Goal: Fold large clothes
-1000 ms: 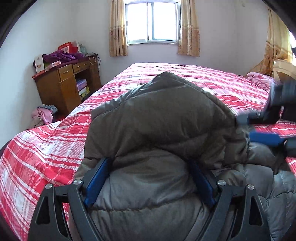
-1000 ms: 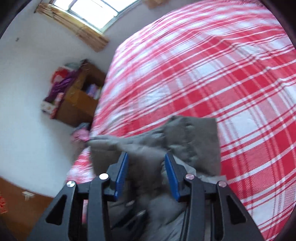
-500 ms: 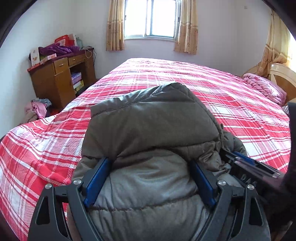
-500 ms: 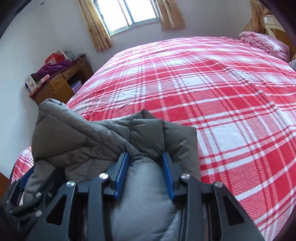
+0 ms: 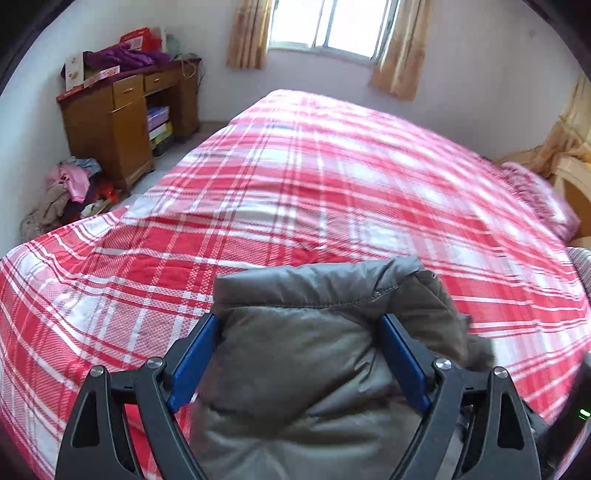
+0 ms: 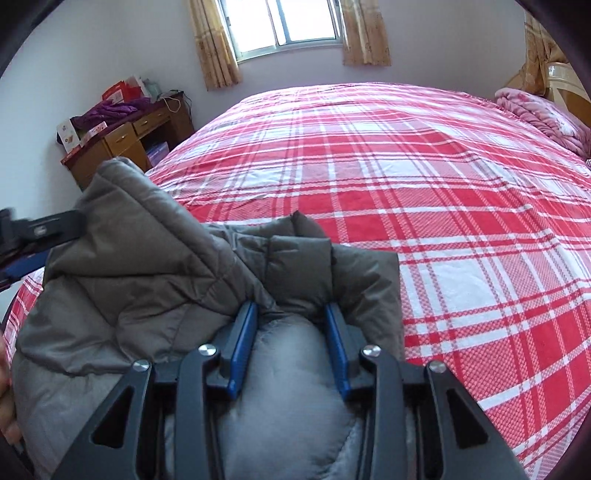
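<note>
A grey puffer jacket (image 5: 314,288) hangs bunched just above a bed with a red plaid sheet (image 5: 332,177). My left gripper (image 5: 299,321) stands wide, and a thick quilted fold fills the gap, with both blue pads pressed into it. In the right wrist view my right gripper (image 6: 290,308) is clamped on a narrower padded fold of the same jacket (image 6: 147,251). The left gripper (image 6: 40,232) shows there at the far left edge, against the jacket's raised part. The lower part of the jacket is hidden below both grippers.
The plaid bed (image 6: 443,184) stretches ahead toward a curtained window (image 6: 288,22). A pink blanket (image 6: 535,114) lies at the bed's far right. A cluttered wooden desk (image 5: 122,110) stands at the left wall, with a heap of clothes (image 5: 70,192) on the floor beside it.
The right wrist view has rolled from tilted to upright and sunk toward the bed. The left view has swung away: less jacket fills it, and the right gripper has slipped to its corner.
</note>
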### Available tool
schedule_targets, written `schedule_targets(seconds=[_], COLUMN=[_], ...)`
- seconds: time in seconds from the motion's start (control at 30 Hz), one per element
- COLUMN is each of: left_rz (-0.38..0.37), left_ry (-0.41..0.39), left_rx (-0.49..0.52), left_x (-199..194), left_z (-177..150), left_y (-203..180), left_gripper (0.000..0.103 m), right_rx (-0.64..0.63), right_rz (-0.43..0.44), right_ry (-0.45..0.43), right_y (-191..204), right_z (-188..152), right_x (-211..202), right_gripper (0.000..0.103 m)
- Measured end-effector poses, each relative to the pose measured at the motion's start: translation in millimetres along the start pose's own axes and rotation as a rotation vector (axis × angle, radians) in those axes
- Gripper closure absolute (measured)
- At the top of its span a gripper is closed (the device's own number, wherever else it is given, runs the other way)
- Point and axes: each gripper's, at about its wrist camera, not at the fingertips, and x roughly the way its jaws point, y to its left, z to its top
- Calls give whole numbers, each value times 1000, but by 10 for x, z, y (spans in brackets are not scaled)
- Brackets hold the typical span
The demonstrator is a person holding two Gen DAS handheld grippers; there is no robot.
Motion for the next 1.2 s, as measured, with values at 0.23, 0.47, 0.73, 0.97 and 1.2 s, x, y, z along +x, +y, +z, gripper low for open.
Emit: schedule_targets(seconds=[0.23,0.47,0.73,0.97,1.2], left_rz=[35,131,30,47,88], left_ry=[25,62,87,-25,54], left_rx=[-41,5,-46,58,53], left_x=[331,542,149,-715,-422], left_z=[-125,-178,-202,-595,-863], left_y=[41,-55,98,-24,-33], left_gripper=[6,1,2,2,2], right_rx=[19,21,12,21,24], right_rz=[16,2,0,6,49], right_ry=[-3,-6,-7,-7,61], right_y=[-36,-18,-21,-34,-82], right_z=[5,6,11,9,102], right_x=[4,11,9,2,-191], right_gripper=[64,64,64,63,61])
